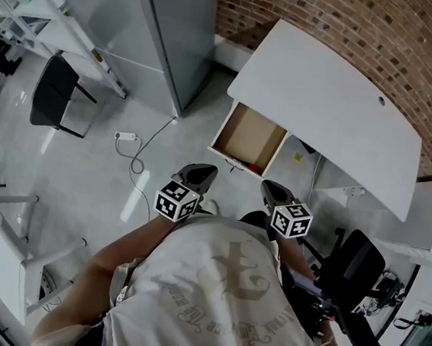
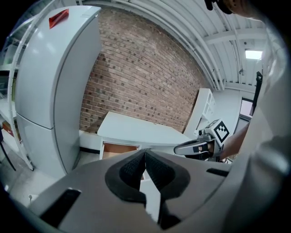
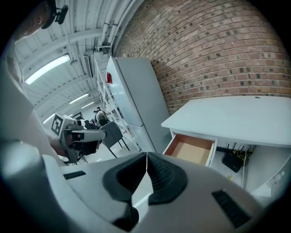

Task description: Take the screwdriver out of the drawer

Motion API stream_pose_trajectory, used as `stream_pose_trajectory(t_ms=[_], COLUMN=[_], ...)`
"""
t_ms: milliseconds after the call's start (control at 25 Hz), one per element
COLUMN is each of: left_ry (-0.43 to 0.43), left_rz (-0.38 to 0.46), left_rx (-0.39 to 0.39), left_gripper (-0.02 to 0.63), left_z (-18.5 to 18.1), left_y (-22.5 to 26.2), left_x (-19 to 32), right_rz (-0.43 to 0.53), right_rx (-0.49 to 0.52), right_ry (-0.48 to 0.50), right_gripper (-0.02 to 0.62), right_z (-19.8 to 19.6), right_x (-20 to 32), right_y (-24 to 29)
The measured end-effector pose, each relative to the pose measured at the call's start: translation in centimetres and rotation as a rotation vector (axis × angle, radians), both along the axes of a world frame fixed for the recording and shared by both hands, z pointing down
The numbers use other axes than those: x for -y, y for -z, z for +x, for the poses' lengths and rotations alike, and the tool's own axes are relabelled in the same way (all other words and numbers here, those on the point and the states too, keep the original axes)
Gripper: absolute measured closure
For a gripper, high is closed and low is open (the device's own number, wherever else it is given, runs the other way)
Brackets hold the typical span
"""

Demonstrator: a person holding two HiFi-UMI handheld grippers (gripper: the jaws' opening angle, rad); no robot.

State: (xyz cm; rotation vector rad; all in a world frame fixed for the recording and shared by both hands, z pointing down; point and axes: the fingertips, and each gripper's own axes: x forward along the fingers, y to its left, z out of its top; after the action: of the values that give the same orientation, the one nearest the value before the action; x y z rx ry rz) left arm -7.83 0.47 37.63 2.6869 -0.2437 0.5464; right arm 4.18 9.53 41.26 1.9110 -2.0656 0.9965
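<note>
the drawer [image 1: 248,137] stands pulled open, white-walled with a brown floor, just ahead of the left gripper [image 1: 199,174] and right gripper [image 1: 272,189]; a red bit [image 1: 252,167] at its near edge, too small to tell.

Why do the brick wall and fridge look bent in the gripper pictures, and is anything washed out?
Left gripper view: a wide-angle lens bows the brick wall and fridge, with black corners; the ceiling lamp is blown out. Right gripper view: same bowing, and the light strip glares. Head view: dim, with a pale reflection on the floor.
</note>
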Motion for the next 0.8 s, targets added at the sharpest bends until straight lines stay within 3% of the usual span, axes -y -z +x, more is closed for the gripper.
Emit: stream_pose_trajectory(t_ms=[360, 800], left_ry=[0.070, 0.163], left_rz=[-0.027, -0.054], left_rx=[-0.007, 0.040], left_gripper=[0.584, 0.584], left_z=[-1.7, -2.1], left_y=[-0.7, -1.8], left_x=[1.3, 2.4], right_rz=[-0.063, -0.101], right_rx=[-0.012, 0.018], right_ry=[0.071, 0.160], right_gripper=[0.572, 0.572], right_z=[-0.8, 0.1], right_x=[1.0, 3.8], right_y=[-1.4, -3.0])
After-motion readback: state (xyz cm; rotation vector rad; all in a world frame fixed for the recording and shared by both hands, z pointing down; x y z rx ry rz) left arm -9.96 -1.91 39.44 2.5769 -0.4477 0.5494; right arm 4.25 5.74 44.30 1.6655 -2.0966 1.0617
